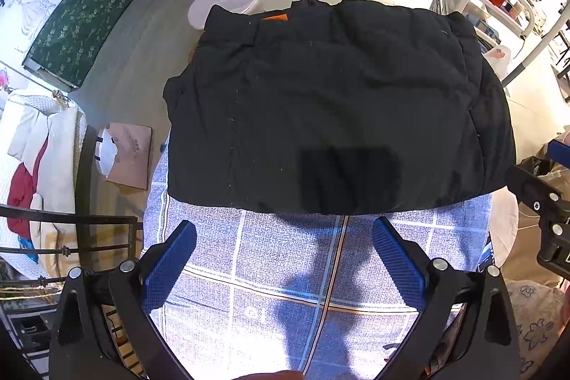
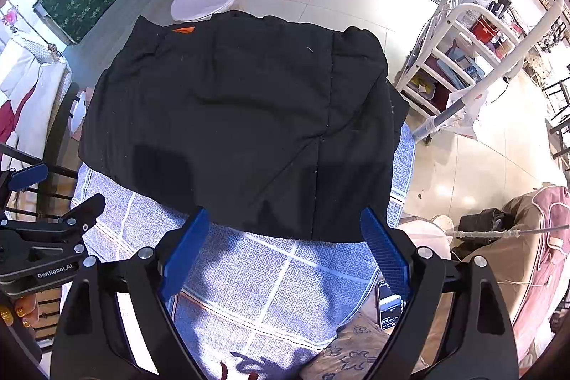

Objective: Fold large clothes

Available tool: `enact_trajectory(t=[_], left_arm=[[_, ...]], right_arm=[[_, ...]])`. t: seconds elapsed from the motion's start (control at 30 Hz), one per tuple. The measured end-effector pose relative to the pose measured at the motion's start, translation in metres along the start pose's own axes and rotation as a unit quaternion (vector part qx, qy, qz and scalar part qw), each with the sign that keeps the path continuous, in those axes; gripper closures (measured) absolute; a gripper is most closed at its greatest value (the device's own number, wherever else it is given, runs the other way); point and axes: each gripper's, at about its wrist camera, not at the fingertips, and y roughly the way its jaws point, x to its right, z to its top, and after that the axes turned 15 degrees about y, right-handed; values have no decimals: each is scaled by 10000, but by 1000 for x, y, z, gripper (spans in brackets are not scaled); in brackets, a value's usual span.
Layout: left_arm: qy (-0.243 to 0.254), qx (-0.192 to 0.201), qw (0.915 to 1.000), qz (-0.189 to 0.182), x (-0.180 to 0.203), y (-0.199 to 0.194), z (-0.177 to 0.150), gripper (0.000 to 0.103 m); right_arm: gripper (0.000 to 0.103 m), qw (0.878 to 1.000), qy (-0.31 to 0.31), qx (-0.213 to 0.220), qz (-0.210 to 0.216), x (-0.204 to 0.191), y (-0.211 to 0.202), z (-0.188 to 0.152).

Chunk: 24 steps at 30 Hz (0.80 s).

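The folded black jacket [image 1: 335, 102] lies on the worktop [image 1: 285, 266] just ahead of both spread, empty hand-held grippers: left [image 1: 284, 234], right [image 2: 285, 223].

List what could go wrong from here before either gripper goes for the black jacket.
1. The black jacket overhangs the far edge of the table cloth; a pull there might slide it off.
2. It looks thick and puffy, so the open left gripper or right gripper may catch only the top layer.
3. The phone near the right gripper could get knocked.
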Motion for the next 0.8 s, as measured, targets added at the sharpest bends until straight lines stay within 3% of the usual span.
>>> enact_trajectory(t=[0.8], left_arm=[[80,86,9999,27,6,-3,0,6]], right_arm=[[17,9999,-105,-13,0,-5,6,2]])
